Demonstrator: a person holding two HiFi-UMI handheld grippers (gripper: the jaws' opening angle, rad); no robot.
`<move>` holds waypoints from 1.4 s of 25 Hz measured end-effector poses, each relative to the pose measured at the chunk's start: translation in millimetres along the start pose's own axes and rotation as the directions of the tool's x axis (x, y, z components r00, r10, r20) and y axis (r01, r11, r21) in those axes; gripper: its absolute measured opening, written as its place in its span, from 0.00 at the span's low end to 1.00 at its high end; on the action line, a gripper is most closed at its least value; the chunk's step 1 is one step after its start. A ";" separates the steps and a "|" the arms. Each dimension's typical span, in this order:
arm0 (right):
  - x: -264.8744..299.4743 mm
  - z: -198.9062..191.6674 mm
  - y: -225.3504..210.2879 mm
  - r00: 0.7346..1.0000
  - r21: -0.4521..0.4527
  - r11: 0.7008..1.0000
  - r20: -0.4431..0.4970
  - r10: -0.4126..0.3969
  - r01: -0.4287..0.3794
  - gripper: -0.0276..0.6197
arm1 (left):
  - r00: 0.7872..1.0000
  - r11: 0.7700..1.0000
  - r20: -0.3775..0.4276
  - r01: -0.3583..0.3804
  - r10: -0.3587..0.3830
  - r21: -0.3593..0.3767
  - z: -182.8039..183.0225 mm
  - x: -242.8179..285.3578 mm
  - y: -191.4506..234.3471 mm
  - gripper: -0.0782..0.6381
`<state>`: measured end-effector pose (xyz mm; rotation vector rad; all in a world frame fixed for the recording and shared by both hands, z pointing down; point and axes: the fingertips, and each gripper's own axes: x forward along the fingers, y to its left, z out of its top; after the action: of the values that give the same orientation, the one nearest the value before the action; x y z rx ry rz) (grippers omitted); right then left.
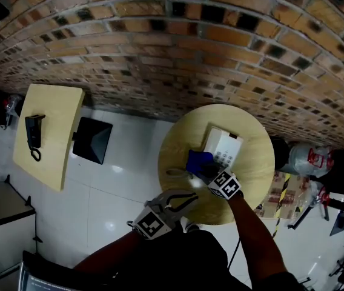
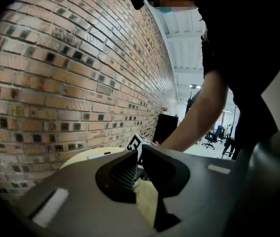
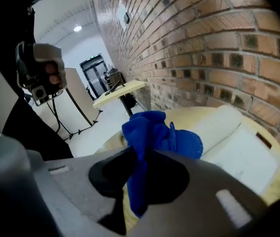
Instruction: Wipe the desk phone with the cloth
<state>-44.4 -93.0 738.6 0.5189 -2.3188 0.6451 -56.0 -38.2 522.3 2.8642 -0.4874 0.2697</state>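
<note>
With the right gripper (image 3: 139,156) clamped on the blue cloth (image 3: 152,132) and the left gripper (image 2: 139,158) closed on nothing, the unbraced desk phone (image 1: 223,148) may slide under wiping.

Red brick wall (image 1: 160,35), glossy white floor (image 1: 120,193), round pale wooden table (image 1: 254,174), square wooden table (image 1: 57,126) set leftward, black square object (image 1: 92,139) beside it.

Blue cloth (image 1: 199,161), white desk phone (image 1: 223,147), pale yellow round surface (image 1: 254,168). Red-brown brick wall (image 1: 160,41), dark-mottled, at 12 o'clock. Black handset (image 1: 33,135) at 9 o'clock. Glossy white floor tiles (image 1: 129,180).
</note>
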 end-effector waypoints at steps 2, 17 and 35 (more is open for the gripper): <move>9.0 -18.3 17.4 0.999 0.026 0.999 -0.025 0.036 -0.036 0.15 | 1.000 1.000 -0.001 0.006 -0.006 -0.001 2.5 0.5 -2.2 0.14; -136.8 -89.8 -79.0 0.949 0.273 0.919 0.058 -0.310 0.283 0.15 | 0.989 0.989 -0.043 0.146 -0.144 0.034 -6.2 40.5 -39.1 0.14; -182.8 -209.2 -183.7 0.827 0.550 0.642 -0.181 -0.533 0.534 0.24 | 0.987 0.990 -0.078 0.142 -0.141 -0.001 -13.0 50.2 -43.5 0.14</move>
<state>281.7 -85.9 805.9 1.4289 -1.7664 1.0425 3.7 -10.1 537.5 2.8623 -0.2677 0.3556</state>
